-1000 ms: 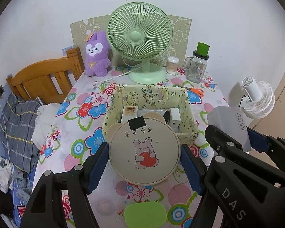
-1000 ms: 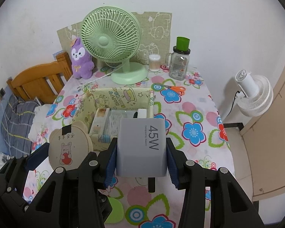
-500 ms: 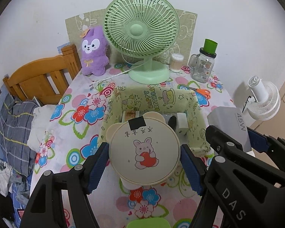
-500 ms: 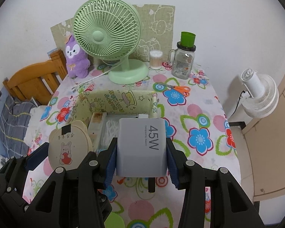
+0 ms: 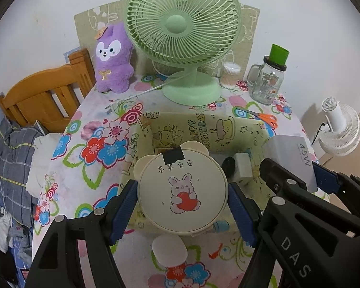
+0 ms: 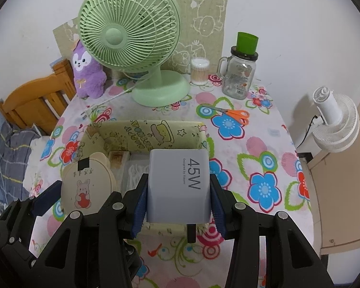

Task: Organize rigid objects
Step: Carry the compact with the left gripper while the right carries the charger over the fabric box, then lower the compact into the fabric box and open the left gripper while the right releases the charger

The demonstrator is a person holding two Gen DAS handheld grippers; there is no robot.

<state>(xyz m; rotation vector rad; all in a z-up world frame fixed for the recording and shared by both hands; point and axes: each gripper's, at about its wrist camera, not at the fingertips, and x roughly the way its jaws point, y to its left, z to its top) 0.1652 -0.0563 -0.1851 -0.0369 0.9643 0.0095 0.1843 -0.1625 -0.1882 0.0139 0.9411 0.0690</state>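
Left wrist view is showing the left gripper (image 5: 182, 196) clamping a round cream case (image 5: 182, 192) with a rabbit print and small ears, its blue pads (image 5: 123, 210) pressing on both sides. The case is hanging over the near left part of a yellow fabric bin (image 5: 204, 129), which is sitting on a floral tablecloth (image 5: 93, 144). A white block (image 5: 243, 168) is lying inside the bin. Right wrist view is showing the right gripper (image 6: 178, 195) gripping a grey charger (image 6: 178, 184) marked 45W, pads tight on its flanks, and holding it over the bin's near right edge. The two held things are sitting side by side, apart. Beyond the bin, a green fan (image 6: 132, 36) is standing near the wall, with a purple plush (image 6: 87, 72) to its left, and a swab tub (image 6: 199, 70) and a glass jar (image 6: 240, 76) to its right. Orange scissors (image 6: 232, 115) are lying on the cloth between jar and bin.
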